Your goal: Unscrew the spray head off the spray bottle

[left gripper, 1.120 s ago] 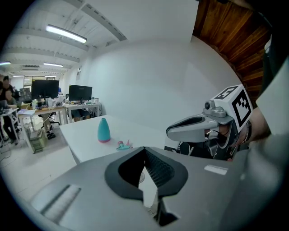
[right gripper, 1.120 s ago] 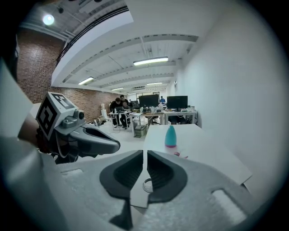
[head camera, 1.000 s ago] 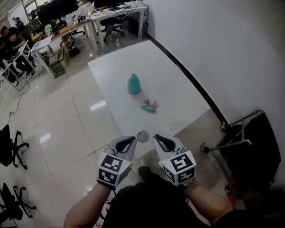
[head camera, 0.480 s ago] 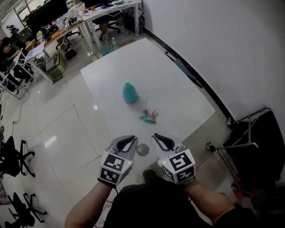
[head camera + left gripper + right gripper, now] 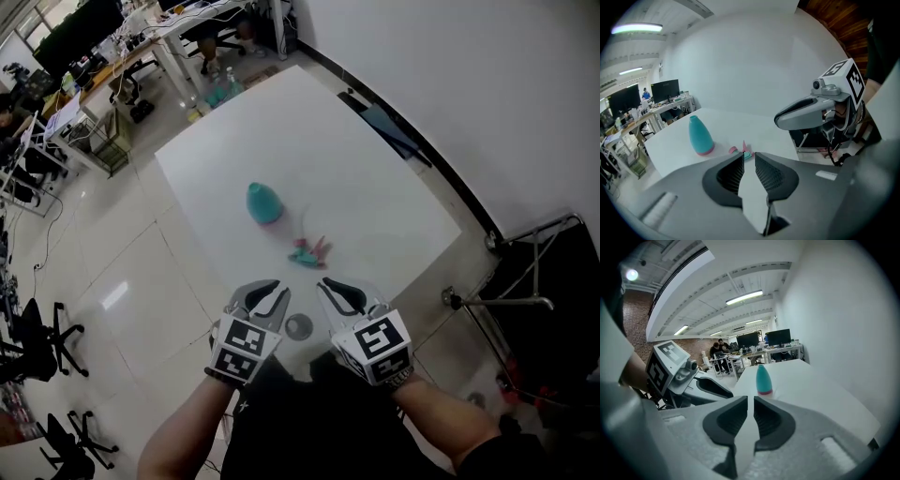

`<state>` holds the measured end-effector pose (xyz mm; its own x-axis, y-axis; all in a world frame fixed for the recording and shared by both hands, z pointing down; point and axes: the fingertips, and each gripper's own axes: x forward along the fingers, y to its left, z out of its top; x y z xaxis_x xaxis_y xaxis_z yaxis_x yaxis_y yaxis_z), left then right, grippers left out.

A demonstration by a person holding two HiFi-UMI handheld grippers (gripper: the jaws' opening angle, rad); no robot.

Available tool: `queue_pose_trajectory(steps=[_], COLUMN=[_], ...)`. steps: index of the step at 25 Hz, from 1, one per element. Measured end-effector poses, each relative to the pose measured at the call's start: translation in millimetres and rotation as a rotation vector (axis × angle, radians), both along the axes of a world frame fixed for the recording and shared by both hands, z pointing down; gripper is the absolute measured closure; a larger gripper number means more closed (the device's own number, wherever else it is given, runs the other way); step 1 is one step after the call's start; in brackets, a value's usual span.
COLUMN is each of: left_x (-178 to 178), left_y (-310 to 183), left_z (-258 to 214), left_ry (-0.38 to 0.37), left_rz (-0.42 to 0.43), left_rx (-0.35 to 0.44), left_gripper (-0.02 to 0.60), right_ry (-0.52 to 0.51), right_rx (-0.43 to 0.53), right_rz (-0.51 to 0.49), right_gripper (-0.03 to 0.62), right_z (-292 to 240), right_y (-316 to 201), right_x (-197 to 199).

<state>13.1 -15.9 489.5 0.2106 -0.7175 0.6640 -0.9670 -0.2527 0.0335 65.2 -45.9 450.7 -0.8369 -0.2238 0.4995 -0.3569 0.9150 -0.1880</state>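
Take likely light, slick teal cone-shaped plastic spray bottle [image 5: 263, 203], well ahead, low at wide base, with empty left gripper [image 5: 265, 287] just cracking open, empty right gripper [image 5: 334, 285] at narrow slit.

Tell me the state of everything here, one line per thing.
Teal cone-shaped plastic spray bottle: upright, headless.
Teal-and-pink spray head: off, lying beside it on the white table.
Left gripper: empty, jaws have just been opening, slightly apart.
Right gripper: empty, jaws a narrow gap apart.
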Motion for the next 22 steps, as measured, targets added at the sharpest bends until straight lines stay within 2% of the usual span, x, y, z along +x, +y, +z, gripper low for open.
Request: queue_pose_trajectory(steps=[9,22], left_x=[-9,-31], left_y=[-22,-45], left_z=[25,73], left_ry=[-0.061,-0.183], left_rz=[0.167,0.529], left_rx=[-0.044,-0.107], left_gripper=[0.466,0.443], right_ry=[0.027,0.086], right_rx=[-0.001,-0.043], right_rz=[0.089,0.333], right_gripper=[0.563,0.557], right_z=[12,33], right_y=[-15,-17], right_x=[-8,-26])
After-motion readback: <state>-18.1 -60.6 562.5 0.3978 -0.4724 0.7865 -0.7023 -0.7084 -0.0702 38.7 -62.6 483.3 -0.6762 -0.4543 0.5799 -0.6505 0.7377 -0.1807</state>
